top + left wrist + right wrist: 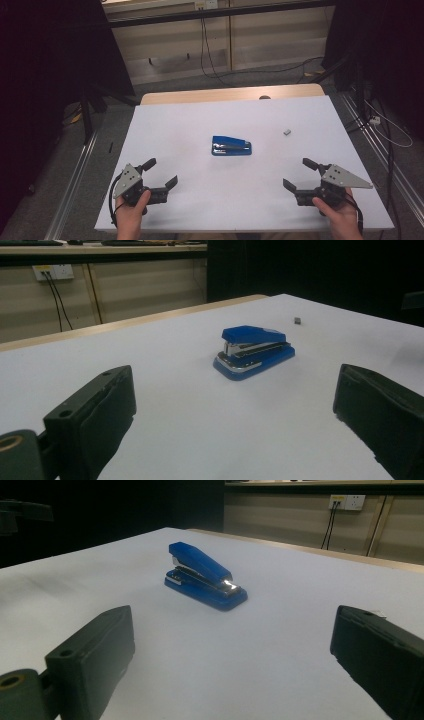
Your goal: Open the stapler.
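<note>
A small blue stapler (231,145) lies on the white table (175,125) near its middle. The left gripper view has the stapler (254,351) ahead and a little right of centre; in the right gripper view the stapler (205,576) sits ahead, left of centre. My left gripper (160,171) rests at the front left, held by a hand, jaws wide apart with nothing between them. At the front right my right gripper (300,173) stands open too, empty, pointing toward the stapler. Both are well short of it.
A tiny grey block (287,132) lies right of the stapler, also seen as a small grey block (297,320) far back. The wooden table edge (200,95) runs along the far side. Cables (210,55) hang on the wall behind; metal rails (75,175) flank the table.
</note>
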Demonstrator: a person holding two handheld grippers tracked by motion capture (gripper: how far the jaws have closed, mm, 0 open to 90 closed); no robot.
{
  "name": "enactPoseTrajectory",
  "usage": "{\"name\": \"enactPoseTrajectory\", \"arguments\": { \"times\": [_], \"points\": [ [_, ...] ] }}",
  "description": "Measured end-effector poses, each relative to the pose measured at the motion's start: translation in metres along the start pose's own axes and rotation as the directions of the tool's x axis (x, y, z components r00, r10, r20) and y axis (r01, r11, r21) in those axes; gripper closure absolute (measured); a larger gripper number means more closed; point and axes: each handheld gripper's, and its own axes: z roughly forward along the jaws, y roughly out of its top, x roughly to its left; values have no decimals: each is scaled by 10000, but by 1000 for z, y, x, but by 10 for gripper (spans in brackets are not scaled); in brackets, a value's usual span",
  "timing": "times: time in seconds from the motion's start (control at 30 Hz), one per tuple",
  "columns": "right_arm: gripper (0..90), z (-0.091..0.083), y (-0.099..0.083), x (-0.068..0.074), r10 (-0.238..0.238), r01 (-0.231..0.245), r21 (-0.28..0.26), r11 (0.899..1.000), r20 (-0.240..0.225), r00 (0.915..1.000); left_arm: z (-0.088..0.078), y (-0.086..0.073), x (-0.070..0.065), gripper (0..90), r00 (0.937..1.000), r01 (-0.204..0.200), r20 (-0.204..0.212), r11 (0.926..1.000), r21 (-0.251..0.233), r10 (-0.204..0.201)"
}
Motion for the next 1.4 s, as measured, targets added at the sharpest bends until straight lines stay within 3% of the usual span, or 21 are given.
{"name": "enactPoseTrajectory", "arguments": {
  "times": [0.6, 0.73, 1.03, 1.4],
  "points": [
    [42, 4, 2, -2, -75, 71, 238, 9997, 143, 9999, -1, 5, 1, 37, 10000, 51, 46, 10000, -64, -51],
    [43, 7, 3, 0, -371, 364, 423, 9984, 170, 9992, 2, 6, 0, 36, 9999, 35, 135, 10000, -29, -35],
    [48, 17, 13, 5, -796, 786, 502, 9956, 166, 9967, 16, 7, -4, 35, 9994, 20, 336, 9999, 121, -24],
    [52, 32, 22, 6, -794, 789, 509, 9956, 83, 9968, 37, 12, -13, 33, 9968, -85, 795, 9996, 284, 62]
  ]
}}
